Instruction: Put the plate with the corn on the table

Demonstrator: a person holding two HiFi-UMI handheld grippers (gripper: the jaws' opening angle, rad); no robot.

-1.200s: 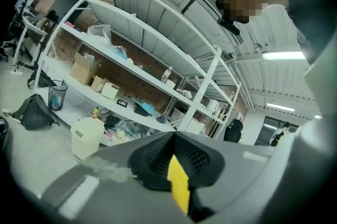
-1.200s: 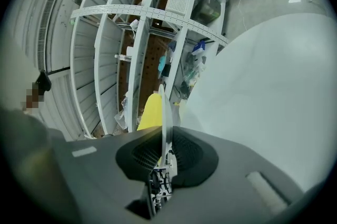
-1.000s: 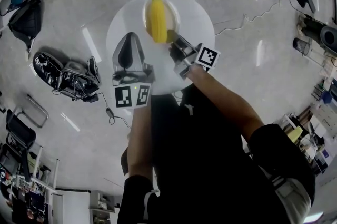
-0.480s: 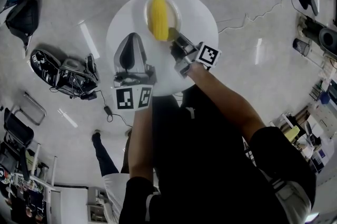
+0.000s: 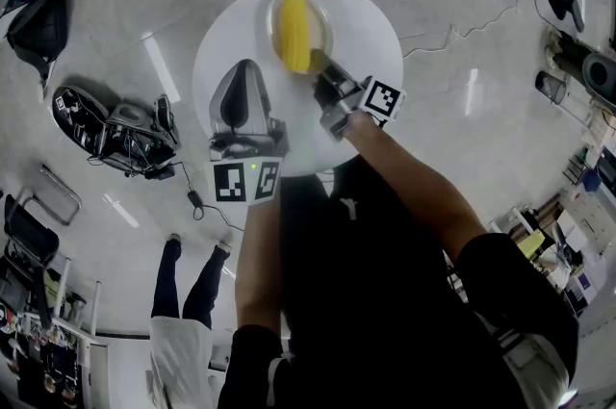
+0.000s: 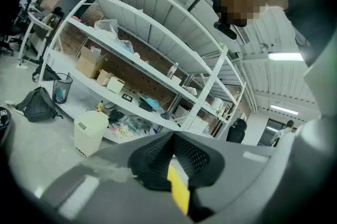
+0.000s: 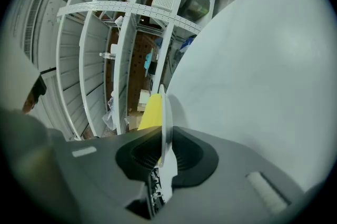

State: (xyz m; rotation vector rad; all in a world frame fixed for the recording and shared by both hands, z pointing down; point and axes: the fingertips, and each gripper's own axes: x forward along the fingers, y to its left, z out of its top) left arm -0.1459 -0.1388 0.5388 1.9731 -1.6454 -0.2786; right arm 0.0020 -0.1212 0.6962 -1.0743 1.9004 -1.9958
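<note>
My right tongs point(image 5: 322, 68) pinch the one plate's point(image 5: 324, 24) rim, one corn cob point(image 5: 293, 30) aboard; my left tongs point(image 5: 241, 70) sit closed, empty.

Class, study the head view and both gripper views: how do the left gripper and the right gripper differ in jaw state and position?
The right gripper has its jaws clamped on the rim of the plate; the left gripper has its jaws together with no plate between them. The right gripper reaches the plate bearing the corn; the left gripper sits apart from it, over bare table. Both hang over the round white table.
</note>
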